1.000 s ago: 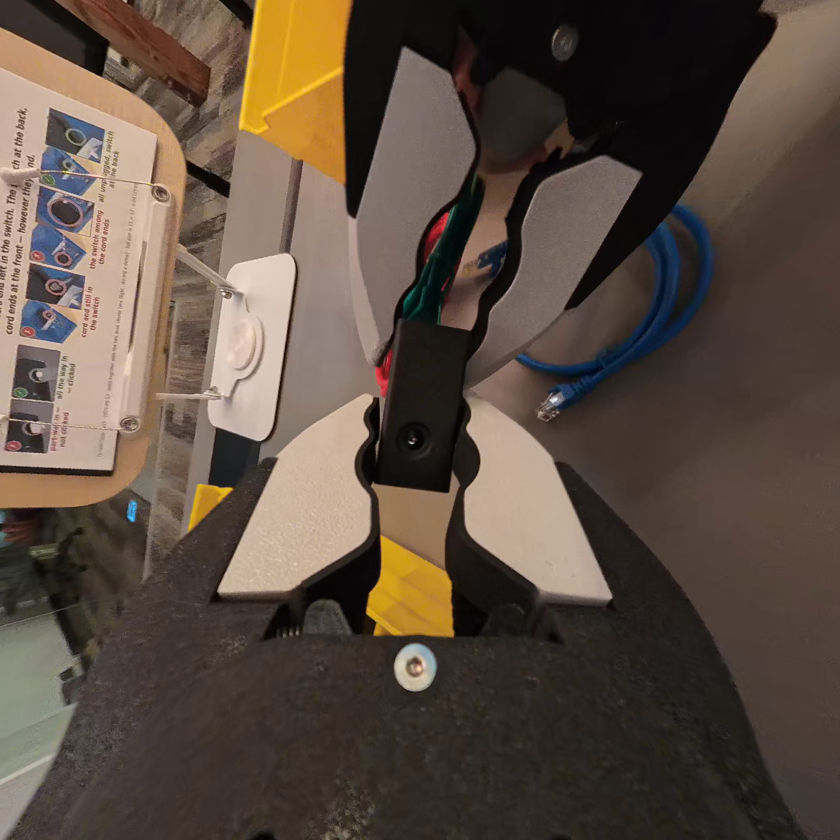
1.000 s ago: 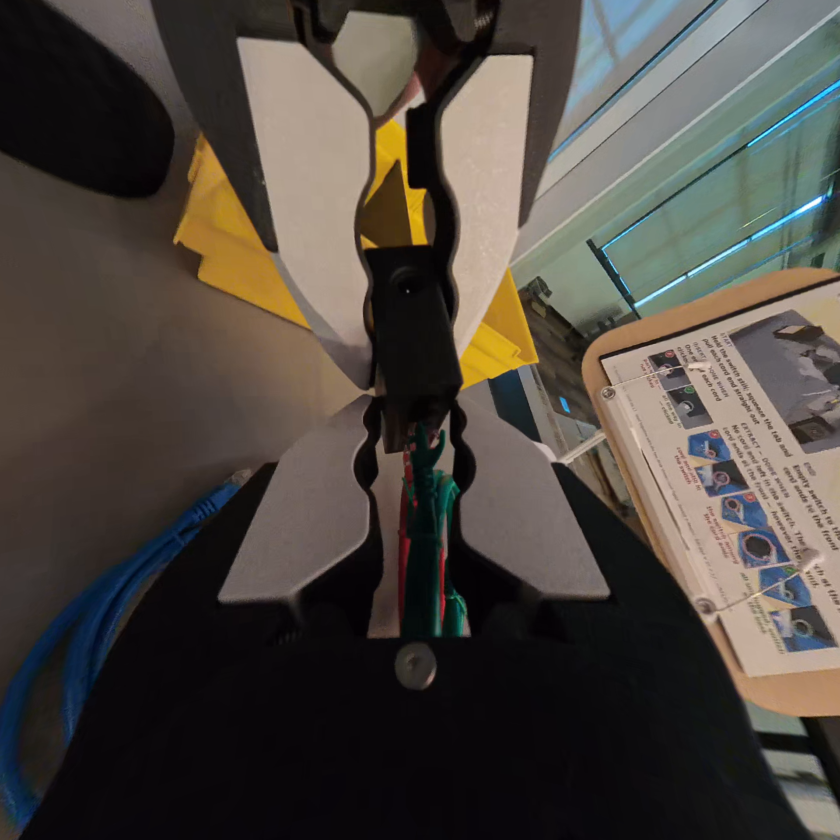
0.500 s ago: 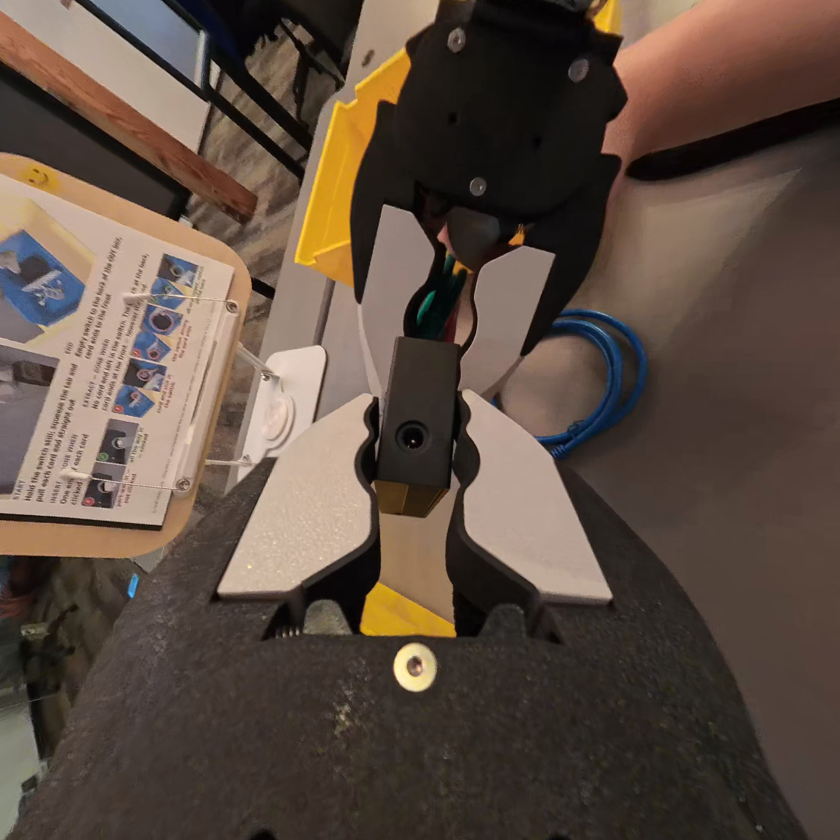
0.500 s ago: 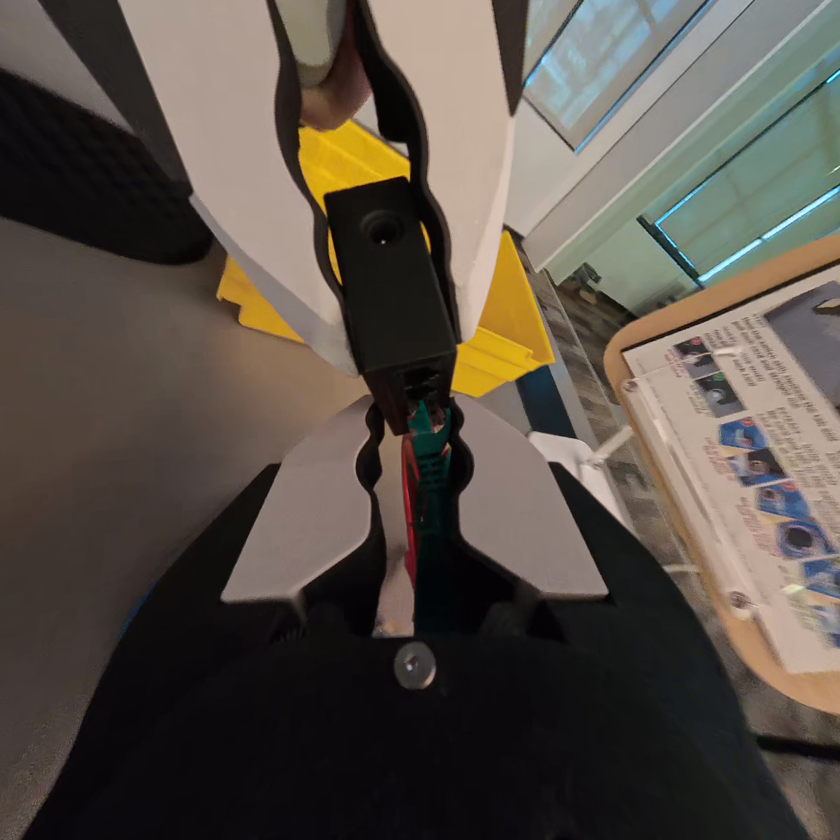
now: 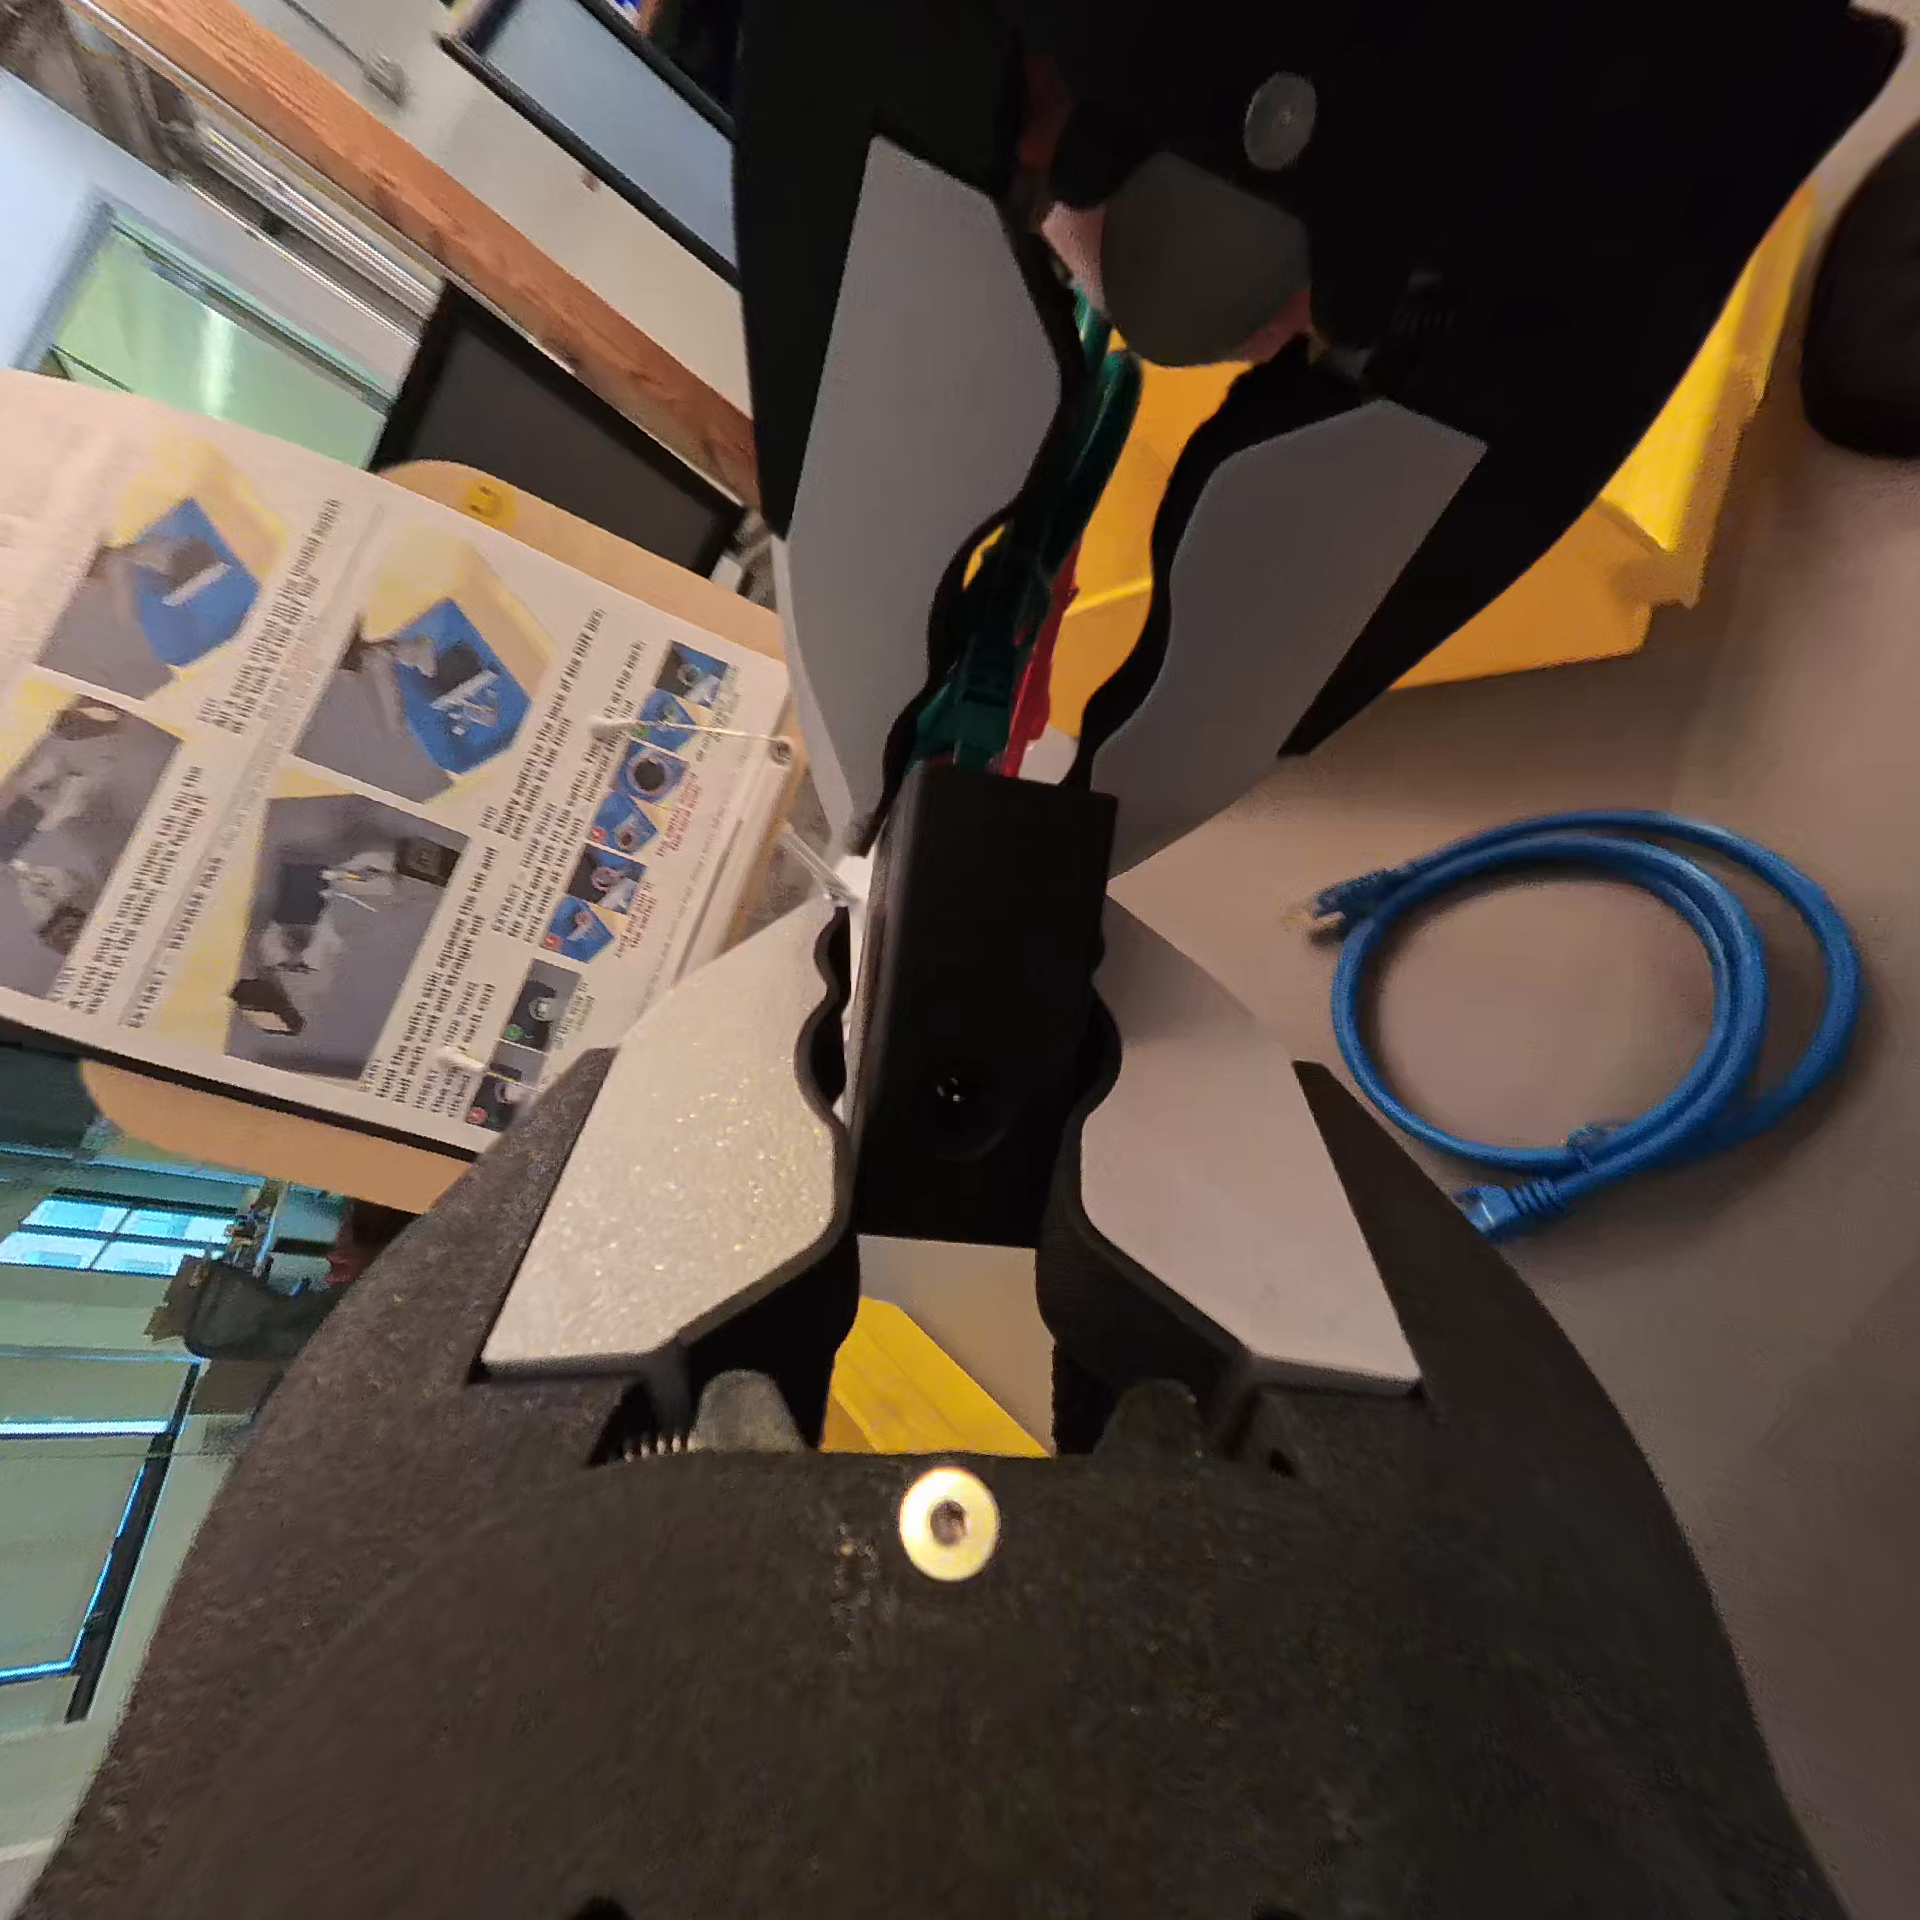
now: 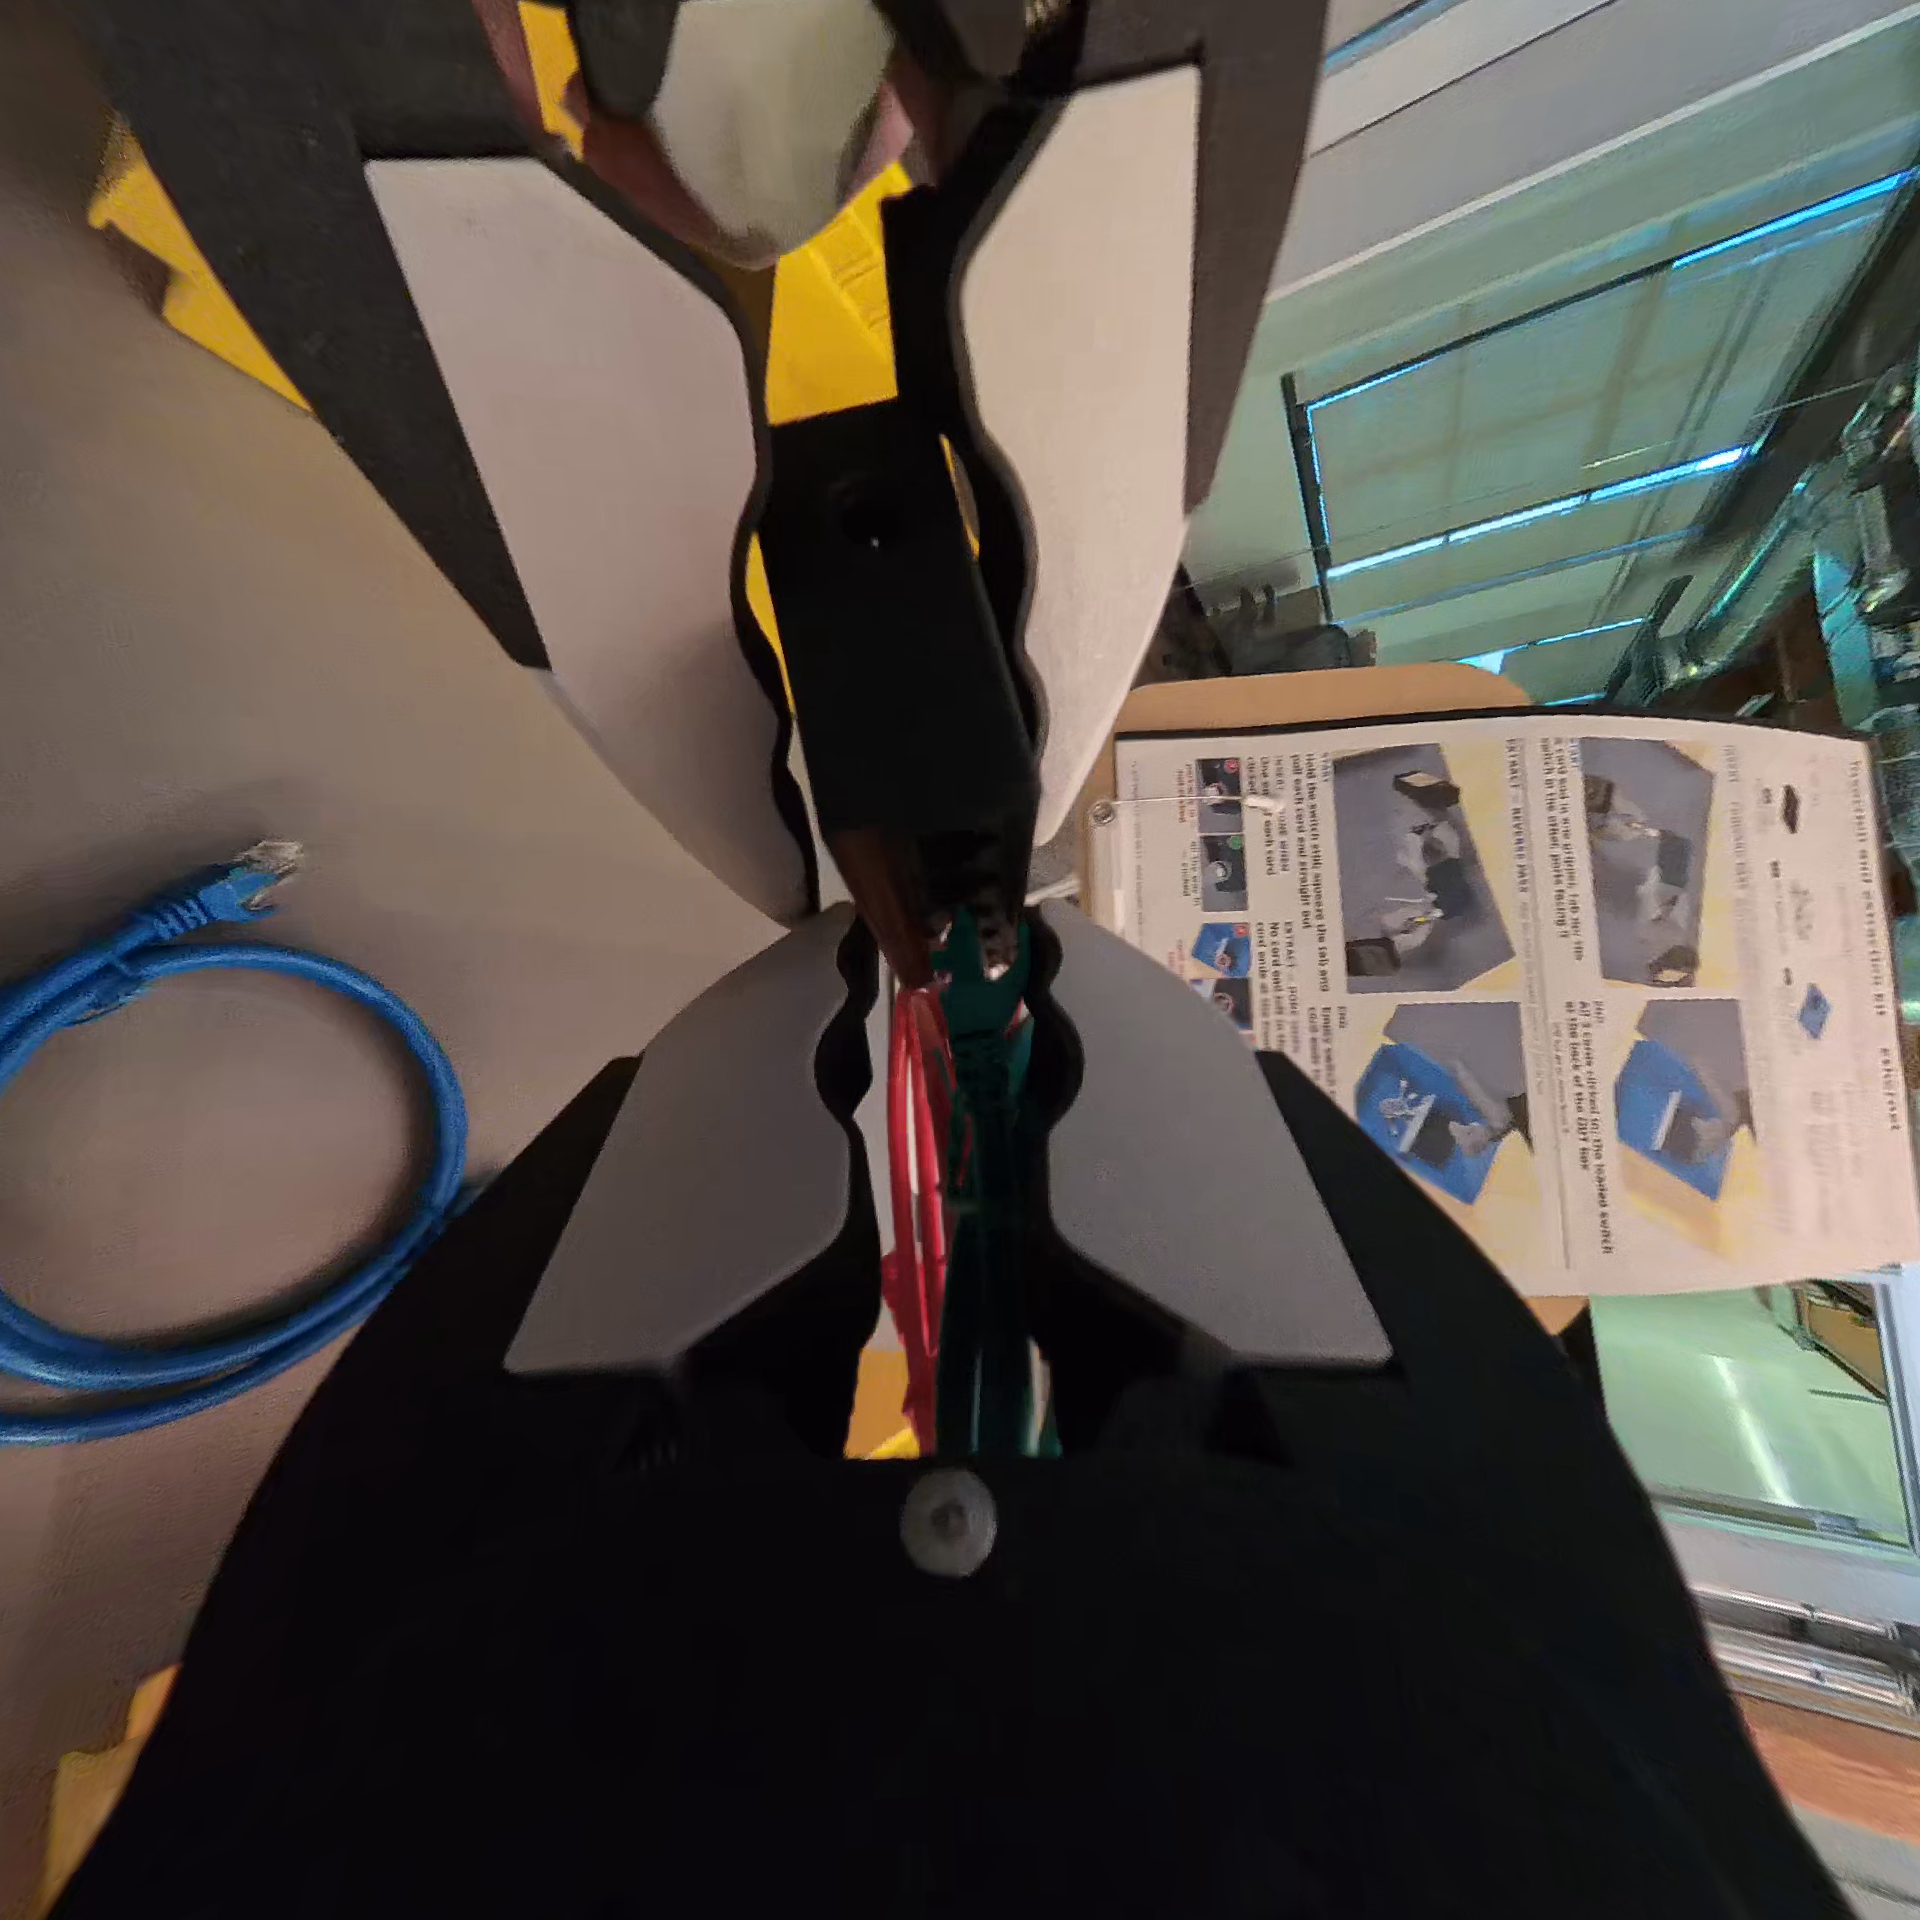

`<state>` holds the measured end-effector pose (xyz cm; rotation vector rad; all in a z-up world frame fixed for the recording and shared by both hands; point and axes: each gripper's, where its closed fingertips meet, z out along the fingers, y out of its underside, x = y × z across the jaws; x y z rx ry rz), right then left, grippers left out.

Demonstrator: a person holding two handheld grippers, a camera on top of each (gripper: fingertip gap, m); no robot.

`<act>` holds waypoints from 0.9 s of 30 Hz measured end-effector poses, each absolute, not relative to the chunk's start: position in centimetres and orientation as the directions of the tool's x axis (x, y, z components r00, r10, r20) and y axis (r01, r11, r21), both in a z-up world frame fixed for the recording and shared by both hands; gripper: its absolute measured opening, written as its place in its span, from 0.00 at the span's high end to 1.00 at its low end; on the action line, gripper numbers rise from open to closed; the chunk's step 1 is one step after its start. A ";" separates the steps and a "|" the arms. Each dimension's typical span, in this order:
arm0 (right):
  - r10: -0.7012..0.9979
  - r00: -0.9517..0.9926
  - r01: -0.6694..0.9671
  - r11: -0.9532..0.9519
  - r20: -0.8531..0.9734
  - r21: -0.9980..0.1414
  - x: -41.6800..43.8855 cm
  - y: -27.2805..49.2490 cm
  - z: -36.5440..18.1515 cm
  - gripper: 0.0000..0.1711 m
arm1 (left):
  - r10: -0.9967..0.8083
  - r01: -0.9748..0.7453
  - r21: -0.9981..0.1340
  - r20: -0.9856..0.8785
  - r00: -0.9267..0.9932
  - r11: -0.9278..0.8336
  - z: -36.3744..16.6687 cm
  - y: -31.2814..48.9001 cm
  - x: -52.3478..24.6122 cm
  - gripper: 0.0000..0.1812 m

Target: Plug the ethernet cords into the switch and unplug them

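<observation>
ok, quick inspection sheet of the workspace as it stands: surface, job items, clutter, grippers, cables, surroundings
Surface: grey tabletop, bare where visible.
Job's things: black switch held in the air between both grippers; green cord at its port face, seating not clear; red cord beside it.
Clutter: yellow bin behind the grippers.
Grippers: left gripper shut on the switch; right gripper closed around the green cord near its plug.
Cables: blue cord coiled on the table, both plugs free.
Surroundings: instruction sheet on a wooden board; windows beyond.
</observation>
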<state>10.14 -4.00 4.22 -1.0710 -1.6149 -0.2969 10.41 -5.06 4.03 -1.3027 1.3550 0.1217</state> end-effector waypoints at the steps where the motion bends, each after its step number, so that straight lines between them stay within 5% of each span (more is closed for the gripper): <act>1: 0.479 0.041 0.756 0.560 0.877 -0.340 10.3 -3.8 5.0 0.83 | -0.579 -0.688 -0.616 -0.741 0.340 0.385 5.0 -5.0 10.4 0.79; 5: 0.415 0.203 0.684 0.588 0.887 -0.432 11.9 -3.7 10.8 0.77 | -0.612 -0.530 -0.763 -0.630 0.478 0.371 9.5 -4.2 9.2 0.79; 10: 0.581 0.215 0.394 0.684 0.785 -0.614 12.7 -8.1 14.3 0.85 | -0.621 -0.460 -0.823 -0.558 0.550 0.332 10.7 -2.7 6.9 0.83; 15: 0.679 0.210 0.424 0.584 0.703 -0.692 12.0 -4.3 9.7 0.61 | -0.721 -0.399 -0.861 -0.491 0.489 0.315 9.5 -3.8 7.4 0.84; 19: 0.668 0.185 0.488 0.575 0.721 -0.657 10.8 -1.9 6.4 0.62 | -0.819 -0.283 -0.895 -0.434 0.375 0.345 10.3 -7.0 9.0 0.84; 22: 0.709 0.114 0.562 0.532 0.696 -0.634 11.0 -1.5 4.2 0.77 | -0.868 -0.184 -0.914 -0.403 0.291 0.362 11.6 -9.2 9.3 0.84; 24: 0.719 0.061 0.561 0.550 0.693 -0.619 11.3 -2.3 4.2 0.96 | -0.876 -0.161 -0.912 -0.408 0.257 0.377 11.7 -9.8 9.3 0.83; 27: 0.715 0.068 0.609 0.522 0.695 -0.597 12.1 -2.5 4.9 0.97 | -0.865 -0.181 -0.902 -0.428 0.260 0.392 11.1 -9.3 9.1 0.82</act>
